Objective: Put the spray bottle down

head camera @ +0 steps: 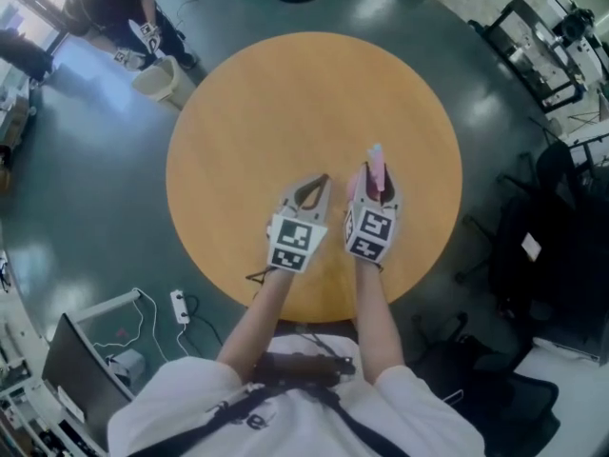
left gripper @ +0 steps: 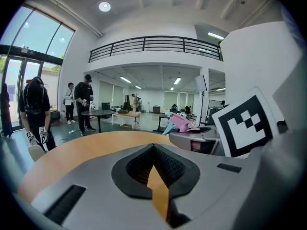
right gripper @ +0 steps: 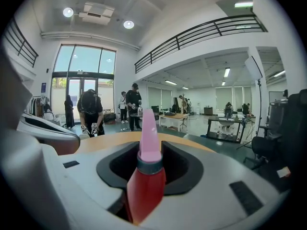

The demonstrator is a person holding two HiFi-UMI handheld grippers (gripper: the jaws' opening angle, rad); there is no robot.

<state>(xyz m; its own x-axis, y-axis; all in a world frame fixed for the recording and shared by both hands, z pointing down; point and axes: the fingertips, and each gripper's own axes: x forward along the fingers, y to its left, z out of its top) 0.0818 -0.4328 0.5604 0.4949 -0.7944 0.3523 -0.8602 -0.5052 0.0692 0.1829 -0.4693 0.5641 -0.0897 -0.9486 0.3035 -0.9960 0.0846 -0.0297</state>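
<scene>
In the head view both grippers hover side by side over the near part of a round wooden table (head camera: 285,93). My right gripper (head camera: 373,183) is shut on the spray bottle (head camera: 377,162), whose pink nozzle sticks out past the fingertips. The right gripper view shows the bottle's red body (right gripper: 145,188) wedged between the jaws, with a grey collar and the pink nozzle above it. My left gripper (head camera: 322,179) is shut with nothing in it, its tips meeting in a point (left gripper: 154,148). From the left gripper view the pink spray head (left gripper: 183,123) shows to the right, above the right gripper (left gripper: 199,139).
A pale bin (head camera: 157,79) stands on the floor beyond the table's far left. Dark office chairs (head camera: 561,179) sit to the right, and a power strip (head camera: 179,305) with cables lies near left. People (right gripper: 91,110) stand by distant tables.
</scene>
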